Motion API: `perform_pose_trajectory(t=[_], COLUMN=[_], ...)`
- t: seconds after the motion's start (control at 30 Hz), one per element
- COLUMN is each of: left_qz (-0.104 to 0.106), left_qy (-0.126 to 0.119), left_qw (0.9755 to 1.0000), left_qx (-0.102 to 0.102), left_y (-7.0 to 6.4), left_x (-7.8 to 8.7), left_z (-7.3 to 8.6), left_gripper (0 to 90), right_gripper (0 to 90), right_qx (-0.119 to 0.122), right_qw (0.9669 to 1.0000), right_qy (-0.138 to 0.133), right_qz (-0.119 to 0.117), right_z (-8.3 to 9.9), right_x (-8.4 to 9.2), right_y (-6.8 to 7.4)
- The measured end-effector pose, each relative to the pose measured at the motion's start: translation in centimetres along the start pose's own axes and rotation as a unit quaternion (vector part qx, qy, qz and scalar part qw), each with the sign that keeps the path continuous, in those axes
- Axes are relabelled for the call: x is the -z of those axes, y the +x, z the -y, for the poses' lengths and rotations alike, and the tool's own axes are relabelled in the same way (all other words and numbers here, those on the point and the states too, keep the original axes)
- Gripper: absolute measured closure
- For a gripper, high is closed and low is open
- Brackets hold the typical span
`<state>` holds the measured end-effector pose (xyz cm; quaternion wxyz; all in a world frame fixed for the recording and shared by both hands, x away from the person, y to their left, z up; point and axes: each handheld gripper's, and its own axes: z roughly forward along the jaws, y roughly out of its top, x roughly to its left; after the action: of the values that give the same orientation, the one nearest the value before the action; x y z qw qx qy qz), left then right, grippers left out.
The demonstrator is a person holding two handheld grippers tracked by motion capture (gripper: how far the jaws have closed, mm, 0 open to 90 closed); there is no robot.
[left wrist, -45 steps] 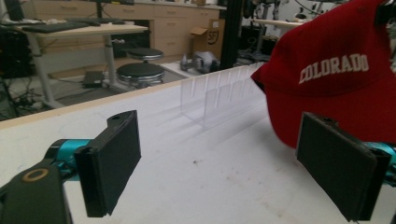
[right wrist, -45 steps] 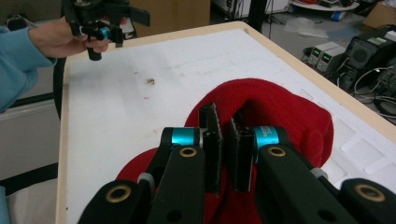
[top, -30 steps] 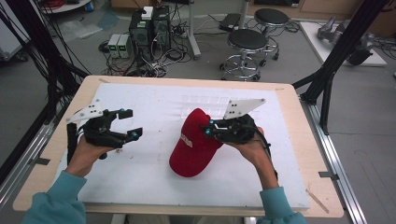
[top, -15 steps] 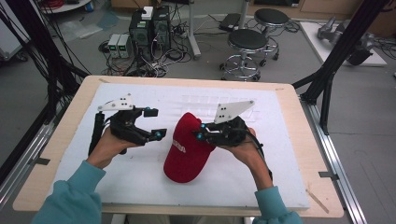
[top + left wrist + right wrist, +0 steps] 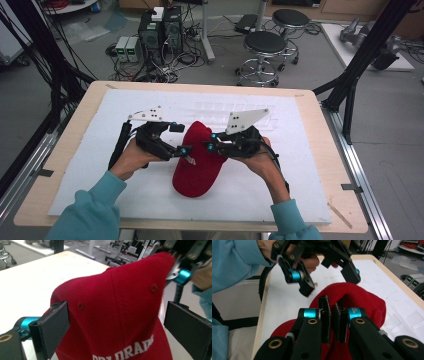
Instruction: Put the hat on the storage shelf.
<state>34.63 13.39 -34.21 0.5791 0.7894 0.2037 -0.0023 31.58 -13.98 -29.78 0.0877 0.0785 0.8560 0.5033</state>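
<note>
A red cap point(image 5: 200, 167) with white lettering lies on the white mat point(image 5: 100, 150) at mid-table. My right gripper point(image 5: 211, 144) is shut on a fold of the cap's crown point(image 5: 364, 300), with both pads pressed together on the red fabric point(image 5: 332, 308), pulling it up into a peak. My left gripper point(image 5: 180, 139) is open at the cap's left side. In the left gripper view its two jaws straddle the raised crown point(image 5: 117, 312), one on each side, with a gap on the right. The left gripper point(image 5: 329, 282) hangs open just beyond the peak in the right gripper view.
The mat covers a wooden table point(image 5: 320, 115) whose edge runs close on all sides. Black frame legs point(image 5: 350, 85) stand at the far right and left. Stools point(image 5: 265, 47) and electronics point(image 5: 155, 30) sit on the floor beyond the table.
My left gripper has moved right, from well clear of the cap to straddling its crown. The right gripper, still holding the cap, has shifted a little left.
</note>
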Motion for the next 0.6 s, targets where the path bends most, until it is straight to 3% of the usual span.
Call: perform_pose_trajectory(t=[0.27,0.43,0.5,0.6], left_qz=[-0.007,0.023,0.023,0.029], left_qy=[0.019,0.015,0.014,0.016], left_qw=[0.9998,0.9996,0.9996,0.9994], left_qx=[0.002,0.002,0.001,-0.006], left_y=[0.0,0.1,0.1,0.0], left_x=[-1.0,-1.1,-1.1,-1.0], left_z=[0.6,0.8,0.7,0.8], left_gripper=[9.6,27.9,31.4,46.0], right_gripper=[86.1,86.1,86.1,86.0], right_qx=[0.010,0.016,0.016,0.015], right_qw=[0.9999,0.9999,0.9999,0.9999], right_qy=[-0.004,-0.006,-0.007,-0.004], right_qz=[-0.002,0.004,0.002,0.006], right_z=[-0.2,-0.2,-0.2,-0.2], right_x=[-0.2,-0.2,-0.2,-0.2], right_y=[0.1,0.1,0.1,0.1])
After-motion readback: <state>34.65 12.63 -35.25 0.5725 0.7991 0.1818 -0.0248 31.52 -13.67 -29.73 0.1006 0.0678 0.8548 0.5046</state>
